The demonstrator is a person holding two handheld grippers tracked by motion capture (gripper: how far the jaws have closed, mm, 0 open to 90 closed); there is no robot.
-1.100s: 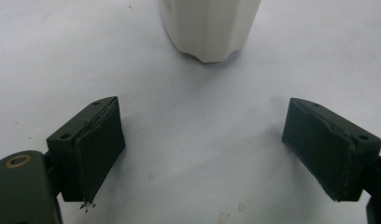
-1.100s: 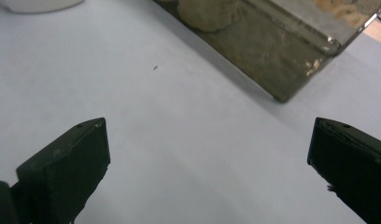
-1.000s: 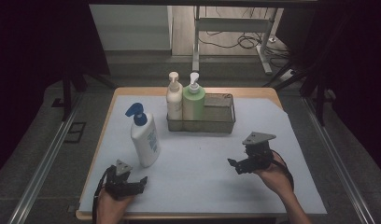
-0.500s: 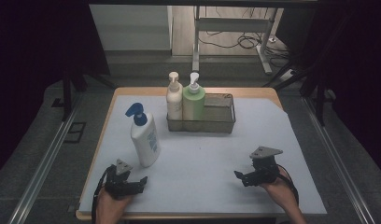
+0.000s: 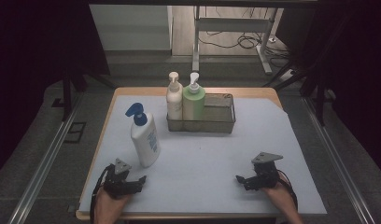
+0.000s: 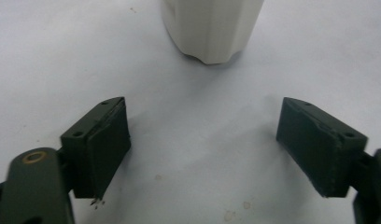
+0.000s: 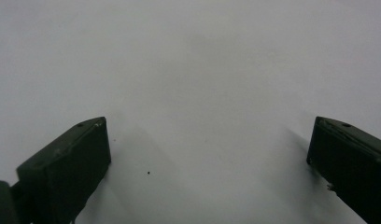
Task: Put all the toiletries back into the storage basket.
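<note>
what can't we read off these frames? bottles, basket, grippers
- White bottle: left gripper view, top cut off by the upper edge.
- White bottle's label: high view, text too small.
- Basket: high view, floor behind the cream bottle and green bottle hidden by them.
- Right gripper: right gripper view, jaws cut off by the bottom edge.

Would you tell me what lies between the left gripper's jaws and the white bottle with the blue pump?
Nothing: in the left gripper view, bare white table cover runs from the open left gripper to the white bottle.
</note>
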